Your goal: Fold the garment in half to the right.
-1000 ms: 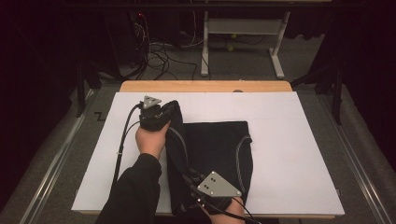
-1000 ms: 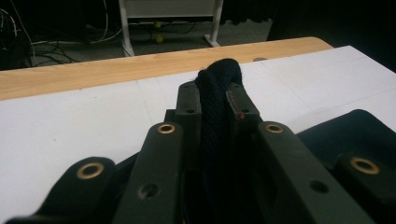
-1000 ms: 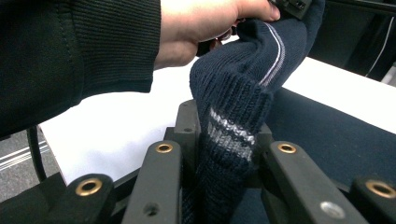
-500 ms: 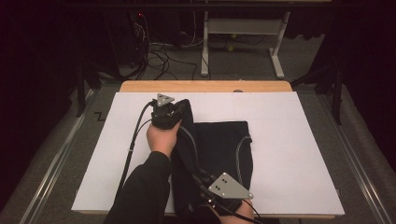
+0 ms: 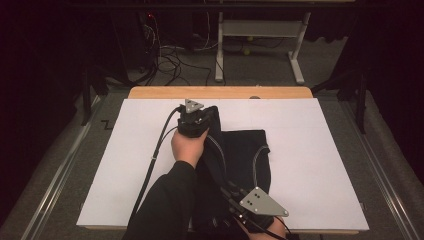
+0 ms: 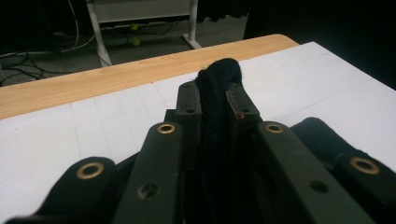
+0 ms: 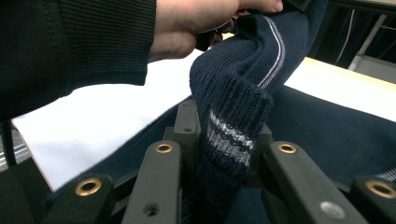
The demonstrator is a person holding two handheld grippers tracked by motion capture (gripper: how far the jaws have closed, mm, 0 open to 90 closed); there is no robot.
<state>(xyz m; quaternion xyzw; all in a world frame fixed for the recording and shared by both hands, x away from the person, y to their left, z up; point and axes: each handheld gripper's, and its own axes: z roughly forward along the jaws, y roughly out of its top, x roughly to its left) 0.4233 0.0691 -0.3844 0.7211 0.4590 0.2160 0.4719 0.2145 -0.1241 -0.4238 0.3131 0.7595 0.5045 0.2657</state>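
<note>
A dark navy knit garment (image 5: 246, 150) with thin white stripes lies on the white board (image 5: 325, 150). My left gripper (image 5: 201, 114) is over the far part of the board, shut on a bunched fold of the garment (image 6: 218, 74), which sticks up between its jaws. My right gripper (image 5: 235, 197) is at the near edge, shut on the ribbed striped hem (image 7: 233, 135). In the right gripper view the cloth rises from my right gripper (image 7: 224, 133) up to the person's left hand (image 7: 196, 18). The lifted strip runs between the two grippers.
The board rests on a wooden table whose far edge (image 5: 220, 92) shows beyond it. Bare board lies left (image 5: 130, 165) and right of the garment. Past the table are a white table frame (image 5: 260, 30) and floor cables (image 5: 170, 55).
Both grippers have moved to the right, and the left one also a little away from the person. The held strip of garment has travelled with them across the flat part.
</note>
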